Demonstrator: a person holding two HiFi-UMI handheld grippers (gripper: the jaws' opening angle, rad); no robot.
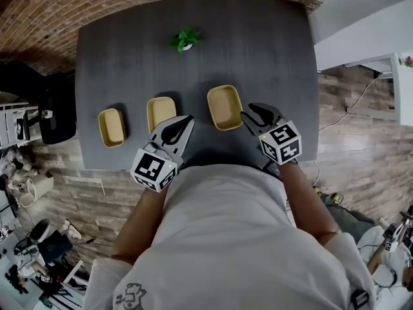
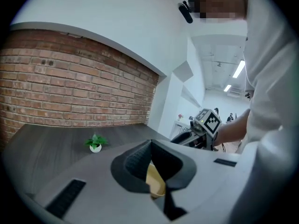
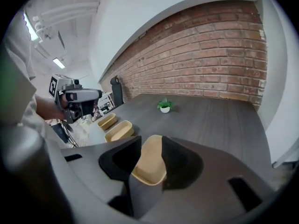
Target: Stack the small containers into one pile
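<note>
Head view: left container point(image 1: 111, 127), middle container point(image 1: 161, 113) and right container point(image 1: 224, 107) sit apart on the table point(image 1: 258, 44), 0 stacked. The right gripper point(image 1: 250, 113) gapes beside the right container; the left gripper point(image 1: 187, 120) is pinched closed, empty.

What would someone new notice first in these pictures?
Three tan containers sit in a row on the dark table: the left container, the middle container and the largest container at the right. The left gripper hangs by the middle one, jaws together; the right gripper, jaws apart, by the largest. A small potted plant stands alone farther back.
</note>
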